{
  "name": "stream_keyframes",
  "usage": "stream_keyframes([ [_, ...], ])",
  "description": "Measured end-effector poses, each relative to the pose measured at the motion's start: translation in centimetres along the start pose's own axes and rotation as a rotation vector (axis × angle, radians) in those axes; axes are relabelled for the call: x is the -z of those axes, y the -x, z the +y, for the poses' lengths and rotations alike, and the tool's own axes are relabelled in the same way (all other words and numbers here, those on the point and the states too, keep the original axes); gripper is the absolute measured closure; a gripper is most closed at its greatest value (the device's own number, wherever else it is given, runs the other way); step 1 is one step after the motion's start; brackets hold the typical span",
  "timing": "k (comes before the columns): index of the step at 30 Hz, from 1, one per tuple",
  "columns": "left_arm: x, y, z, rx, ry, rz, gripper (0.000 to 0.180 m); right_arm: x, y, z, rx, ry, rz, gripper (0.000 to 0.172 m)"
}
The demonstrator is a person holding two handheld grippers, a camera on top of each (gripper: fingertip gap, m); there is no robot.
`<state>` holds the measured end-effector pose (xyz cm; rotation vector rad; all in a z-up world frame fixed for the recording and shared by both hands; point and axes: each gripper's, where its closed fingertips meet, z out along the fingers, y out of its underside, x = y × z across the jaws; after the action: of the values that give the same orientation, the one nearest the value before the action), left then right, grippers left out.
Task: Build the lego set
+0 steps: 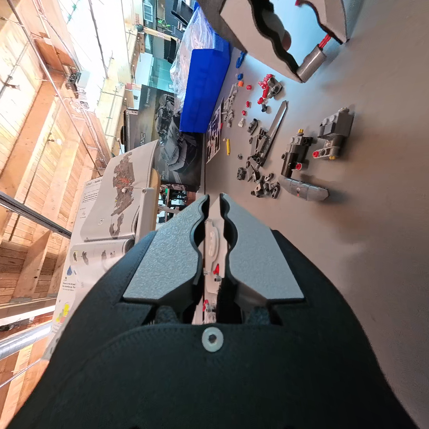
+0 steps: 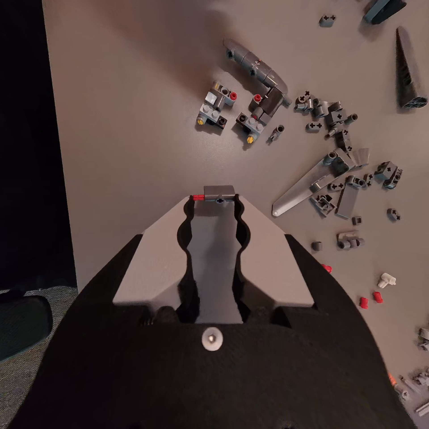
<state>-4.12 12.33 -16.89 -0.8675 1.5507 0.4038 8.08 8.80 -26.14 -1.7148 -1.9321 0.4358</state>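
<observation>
Right wrist view: clamped endwise between fingertips of right gripper [image 2: 214, 199], grey curved brick [image 2: 218, 191] with red pin [image 2: 198, 197], held over worktop [image 2: 127, 116] toward its left edge. Left gripper [image 1: 214, 197] narrowly parted, pinching nothing, near grey connector cluster [image 1: 264, 188].

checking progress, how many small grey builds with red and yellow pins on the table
2 builds, side by side on the table: one left, the other beside the curved grey piece. More may be hidden.
</observation>
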Motion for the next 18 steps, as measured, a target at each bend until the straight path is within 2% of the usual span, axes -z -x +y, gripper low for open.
stream_keyframes([
  [14, -0.2, -1.3, 0.1, 0.016, 0.010, 0.081, 0.174, 0.3, -0.2, 0.8, -0.037, 0.076, -0.031, 0.137],
  [18, -0.2, -1.4, 0.2, 0.017, 0.015, 0.091, 0.174, 1.2, -0.3, 0.6, -0.050, 0.043, -0.006, 0.137],
])
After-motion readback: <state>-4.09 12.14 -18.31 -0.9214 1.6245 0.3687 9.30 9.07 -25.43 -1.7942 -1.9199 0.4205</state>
